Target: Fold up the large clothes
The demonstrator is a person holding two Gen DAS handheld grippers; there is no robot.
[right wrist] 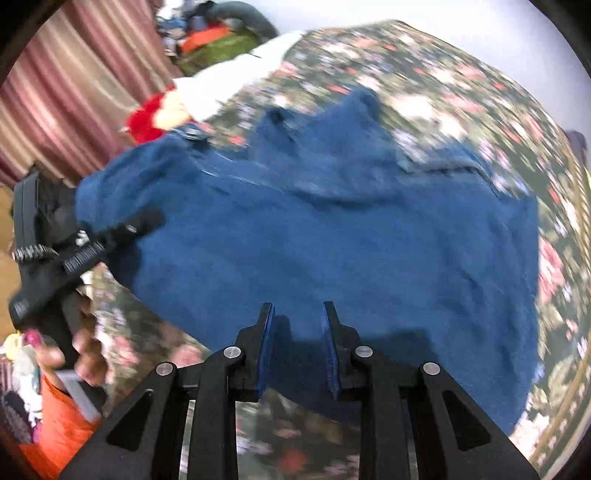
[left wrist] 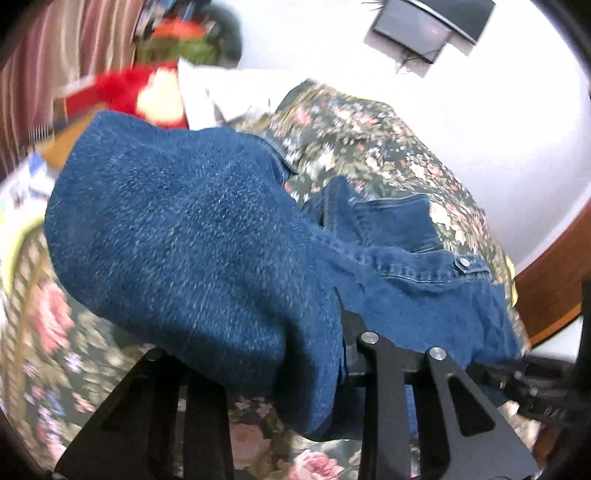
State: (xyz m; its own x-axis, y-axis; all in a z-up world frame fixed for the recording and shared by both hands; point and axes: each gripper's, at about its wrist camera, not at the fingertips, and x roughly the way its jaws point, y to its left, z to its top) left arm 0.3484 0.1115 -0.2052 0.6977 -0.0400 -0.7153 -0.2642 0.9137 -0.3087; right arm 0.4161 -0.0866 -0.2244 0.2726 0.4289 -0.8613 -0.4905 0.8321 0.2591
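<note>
A blue denim shirt (left wrist: 192, 229) lies on a bed with a dark floral cover (left wrist: 369, 140). In the left wrist view my left gripper (left wrist: 325, 332) is shut on the shirt's edge, and the cloth drapes over and hides its left finger. The shirt's buttoned pocket (left wrist: 436, 258) shows to the right. In the right wrist view the shirt (right wrist: 332, 229) spreads wide over the floral cover (right wrist: 461, 92). My right gripper (right wrist: 299, 317) is open, its blue pads (right wrist: 269, 343) just above the shirt's near edge. The left gripper (right wrist: 110, 236) holds the shirt's left side there.
A red plush toy (left wrist: 147, 92) and a white pillow (left wrist: 221, 88) lie at the bed's head. Striped curtains (right wrist: 66, 85) hang at the left. A dark screen (left wrist: 432, 26) hangs on the white wall. A wooden bed frame (left wrist: 554, 273) curves at the right.
</note>
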